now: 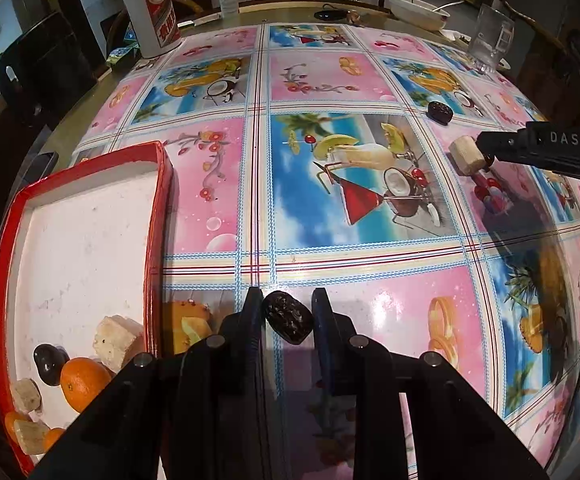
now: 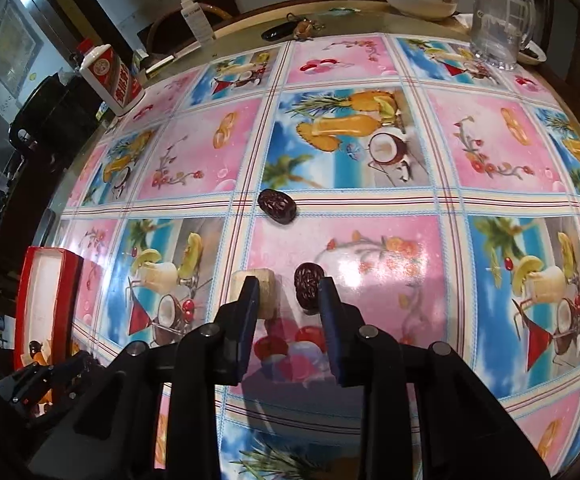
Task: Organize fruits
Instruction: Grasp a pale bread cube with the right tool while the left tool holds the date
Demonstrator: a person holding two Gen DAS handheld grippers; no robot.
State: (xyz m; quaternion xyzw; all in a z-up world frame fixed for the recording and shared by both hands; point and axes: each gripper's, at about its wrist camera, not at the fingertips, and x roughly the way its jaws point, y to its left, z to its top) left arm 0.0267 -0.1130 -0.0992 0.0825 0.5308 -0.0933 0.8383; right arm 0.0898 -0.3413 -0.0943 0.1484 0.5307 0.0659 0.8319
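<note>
At the left, the red tray (image 1: 162,200) holds oranges and pale chunks already collected. The left gripper (image 1: 288,300) brackets a dark date (image 1: 289,318), jaws apart, not yet pinching. The right gripper (image 2: 288,294) stands open between a pale chunk (image 2: 268,292) and another date (image 2: 308,286), probably choosing one.

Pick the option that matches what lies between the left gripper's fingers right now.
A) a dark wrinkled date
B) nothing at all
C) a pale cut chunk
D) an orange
A: in the left wrist view a dark wrinkled date sits between the left gripper fingers, nearer the left one and apart from the right, while the oranges and pale chunks lie in the red tray.
</note>
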